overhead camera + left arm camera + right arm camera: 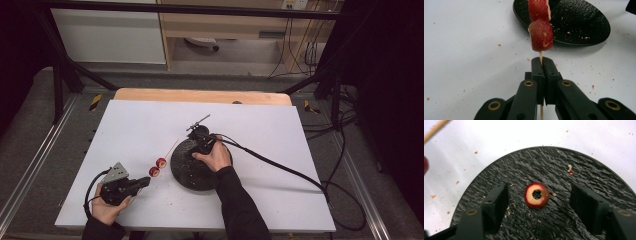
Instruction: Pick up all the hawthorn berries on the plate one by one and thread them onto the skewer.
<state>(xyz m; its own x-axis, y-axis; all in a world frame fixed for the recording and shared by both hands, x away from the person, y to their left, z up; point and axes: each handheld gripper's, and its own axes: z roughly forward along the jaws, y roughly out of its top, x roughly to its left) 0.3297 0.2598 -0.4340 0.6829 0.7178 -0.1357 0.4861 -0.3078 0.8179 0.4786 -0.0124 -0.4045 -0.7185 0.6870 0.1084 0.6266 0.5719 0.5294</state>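
Right gripper hovers wide open over the black slate plate, its jaws straddling a cored red fruit slice without touching it. Lower squarely, then close gently so the soft ring is not crushed. Left gripper is clamped on a wooden skewer carrying two slices beside the plate; keep it steady.

Two skewered fruit pieces, one loose ring slice, one black plate.
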